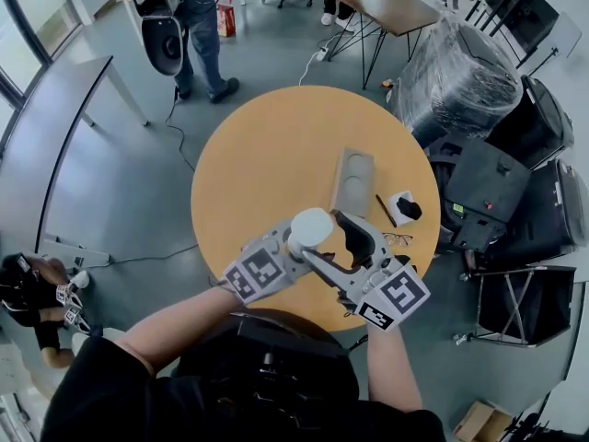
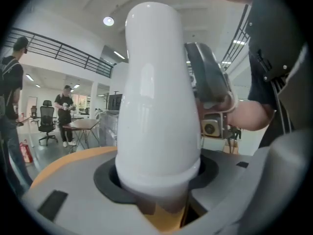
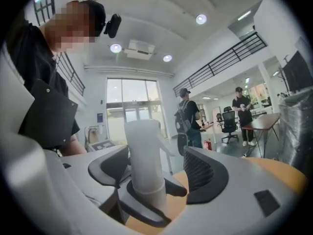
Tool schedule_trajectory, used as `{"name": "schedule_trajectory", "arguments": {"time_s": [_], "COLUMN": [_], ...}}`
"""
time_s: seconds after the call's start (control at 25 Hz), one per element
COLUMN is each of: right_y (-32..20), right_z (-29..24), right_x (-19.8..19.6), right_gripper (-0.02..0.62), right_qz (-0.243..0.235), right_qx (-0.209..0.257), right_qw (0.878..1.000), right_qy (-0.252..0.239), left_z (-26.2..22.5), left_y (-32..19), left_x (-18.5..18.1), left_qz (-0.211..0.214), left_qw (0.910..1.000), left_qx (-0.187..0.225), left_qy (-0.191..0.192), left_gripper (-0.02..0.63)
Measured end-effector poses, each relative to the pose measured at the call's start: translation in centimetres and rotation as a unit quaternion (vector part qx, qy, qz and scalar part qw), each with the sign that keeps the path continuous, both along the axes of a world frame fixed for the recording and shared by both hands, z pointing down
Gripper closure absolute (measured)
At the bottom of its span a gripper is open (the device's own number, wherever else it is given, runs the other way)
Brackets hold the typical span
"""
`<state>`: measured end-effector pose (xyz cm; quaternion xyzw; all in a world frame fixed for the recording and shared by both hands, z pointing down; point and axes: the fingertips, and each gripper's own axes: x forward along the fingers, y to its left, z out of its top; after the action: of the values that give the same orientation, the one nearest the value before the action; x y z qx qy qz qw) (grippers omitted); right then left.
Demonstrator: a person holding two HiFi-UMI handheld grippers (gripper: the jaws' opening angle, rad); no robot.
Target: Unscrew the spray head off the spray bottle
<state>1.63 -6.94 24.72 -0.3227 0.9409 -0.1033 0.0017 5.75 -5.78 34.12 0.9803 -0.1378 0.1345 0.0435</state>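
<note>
I hold a white spray bottle in the air over the near edge of the round orange table. My left gripper is shut on the bottle's body, which fills the left gripper view, with the dark pads pressed on its lower part. My right gripper comes in from the right. In the right gripper view the white spray head stands between the right gripper's two dark pads. A gap shows on each side of the head, so this gripper is open.
On the table beyond my grippers lie a grey tray, a pen, a small black and white object and a pair of glasses. A person stands on the floor behind the table. Chairs and a wrapped bundle crowd the right.
</note>
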Motion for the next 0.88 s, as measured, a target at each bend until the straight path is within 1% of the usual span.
{"name": "schedule_trajectory", "arguments": {"time_s": [0.12,0.2,0.28,0.36,0.4,0.44,0.48,0.6,0.76,0.88], "right_y": [-0.5,-0.6,-1.0,-1.4,-1.4,-1.2,-1.1,-0.2,1.2,2.3], "right_z": [1.4,1.8,2.0,2.1,2.1,2.0,2.0,1.6,1.0,0.6], "right_x": [-0.6,-1.3,-1.5,-1.4,-1.4,-1.5,-1.7,-2.1,-2.7,-3.1], "right_gripper": [0.236,0.236,0.24,0.283,0.287,0.326,0.354,0.357,0.359,0.359], "right_qz": [0.025,0.033,0.054,0.072,0.073,0.071,0.065,0.025,-0.056,-0.12], "right_qx": [-0.029,-0.04,-0.045,-0.044,-0.042,-0.039,-0.035,-0.023,-0.011,-0.005], "right_qw": [0.999,0.998,0.997,0.995,0.995,0.995,0.996,0.998,0.997,0.992], "right_qy": [0.014,0.024,0.038,0.052,0.056,0.058,0.059,0.054,0.051,0.045], "left_z": [-0.1,-0.3,-0.3,-0.1,0.0,0.1,0.1,-0.1,-0.7,-1.2], "left_y": [-1.4,-1.8,-2.0,-2.1,-2.1,-2.0,-1.8,-0.9,1.0,2.6], "left_x": [0.1,0.3,0.5,0.6,0.6,0.6,0.6,0.7,0.8,0.9], "left_qz": [-0.045,-0.065,-0.079,-0.088,-0.089,-0.086,-0.08,-0.046,0.026,0.087], "left_qw": [0.9989,0.9976,0.9961,0.9952,0.9951,0.9954,0.996,0.9983,0.9995,0.9959], "left_qx": [0.01,0.021,0.031,0.033,0.031,0.028,0.026,0.026,0.021,0.01], "left_qy": [-0.005,-0.013,-0.022,-0.029,-0.03,-0.031,-0.03,-0.022,0.001,0.02], "left_gripper": [0.318,0.318,0.318,0.318,0.318,0.318,0.318,0.321,0.324,0.324]}}
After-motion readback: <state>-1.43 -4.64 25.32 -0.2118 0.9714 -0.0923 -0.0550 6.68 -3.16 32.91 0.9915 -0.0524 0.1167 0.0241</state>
